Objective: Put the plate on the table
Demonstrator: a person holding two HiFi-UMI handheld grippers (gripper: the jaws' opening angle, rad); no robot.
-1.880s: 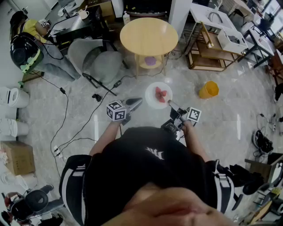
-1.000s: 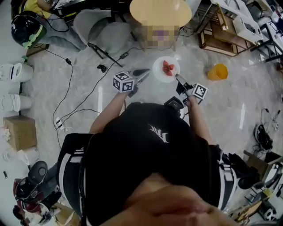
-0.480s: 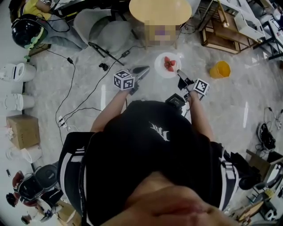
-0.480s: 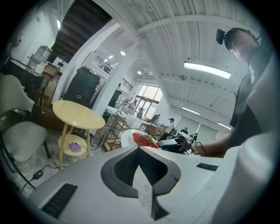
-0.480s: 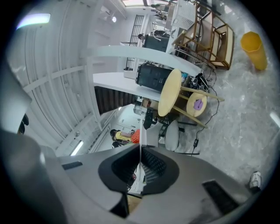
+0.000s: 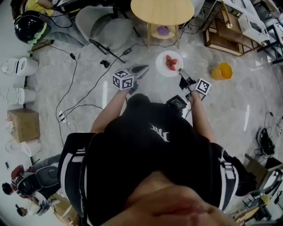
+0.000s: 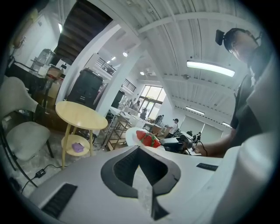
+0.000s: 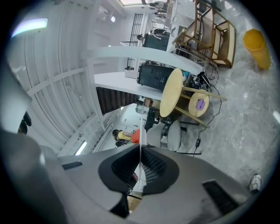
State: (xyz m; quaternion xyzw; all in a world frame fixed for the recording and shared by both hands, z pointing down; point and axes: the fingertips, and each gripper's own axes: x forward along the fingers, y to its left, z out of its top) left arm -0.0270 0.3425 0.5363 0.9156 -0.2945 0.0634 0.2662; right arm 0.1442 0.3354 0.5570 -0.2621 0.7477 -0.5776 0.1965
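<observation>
One chair [image 6: 104, 26] beside table [image 6: 162, 11]; right gripper [image 6: 181, 71] holds plate [image 6: 162, 66].

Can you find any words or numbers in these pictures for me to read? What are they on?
No words or numbers can be read anywhere.
White mark on the person's black shirt: a logo, too small to read as letters.
Cube on the left gripper and cube on the right gripper: black-and-white square patterns, not letters.

Table [image 6: 162, 11] cut off at top.
</observation>
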